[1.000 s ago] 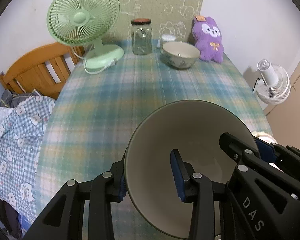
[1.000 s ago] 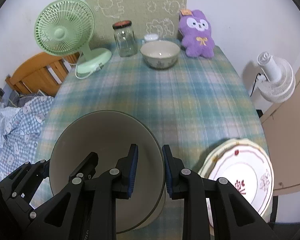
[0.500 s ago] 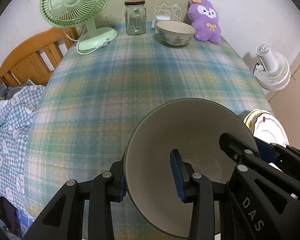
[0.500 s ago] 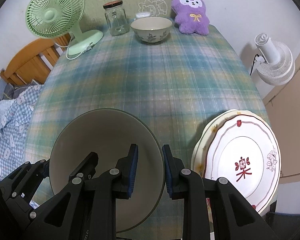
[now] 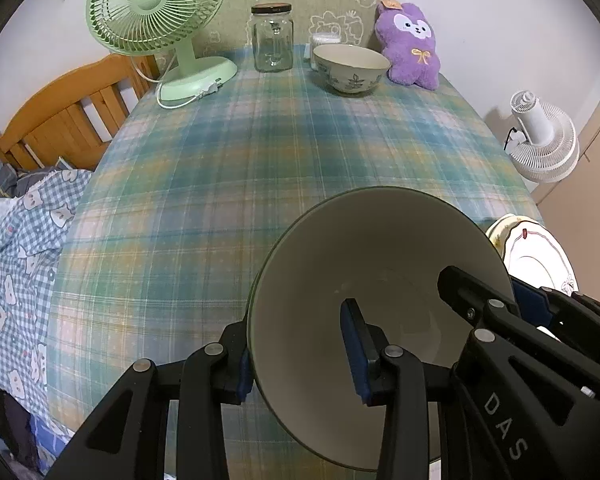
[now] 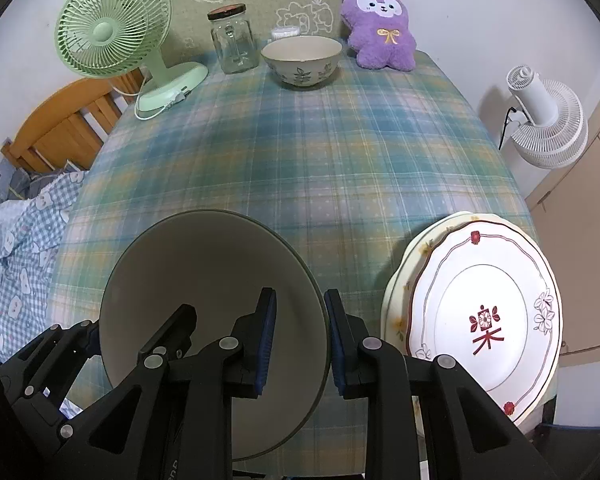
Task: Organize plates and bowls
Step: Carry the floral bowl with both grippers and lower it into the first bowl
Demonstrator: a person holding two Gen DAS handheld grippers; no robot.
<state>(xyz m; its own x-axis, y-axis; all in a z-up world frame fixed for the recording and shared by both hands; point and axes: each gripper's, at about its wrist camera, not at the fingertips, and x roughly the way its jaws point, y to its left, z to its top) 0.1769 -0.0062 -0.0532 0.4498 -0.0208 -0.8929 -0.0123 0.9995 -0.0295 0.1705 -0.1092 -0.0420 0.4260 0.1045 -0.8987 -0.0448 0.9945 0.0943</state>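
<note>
A large grey-green bowl (image 5: 380, 264) is held above the near end of the plaid table by both grippers. My left gripper (image 5: 300, 352) is shut on its left rim, one finger inside and one outside. My right gripper (image 6: 300, 340) is shut on its right rim (image 6: 220, 264). A smaller floral bowl (image 5: 352, 68) stands at the far end of the table; it also shows in the right wrist view (image 6: 302, 60). Two stacked plates (image 6: 484, 312), the top one white with red marks, lie at the near right edge; their edge shows in the left wrist view (image 5: 536, 252).
A green desk fan (image 5: 156, 20), a glass jar (image 5: 272, 38) and a purple plush toy (image 5: 412, 46) stand along the far edge. A wooden bed frame (image 5: 60, 120) and bedding lie left of the table. A white floor fan (image 6: 548, 120) stands to the right.
Both grippers, still holding the big bowl, have tilted and shifted over the near end of the table. The plates now show more fully at the right.
</note>
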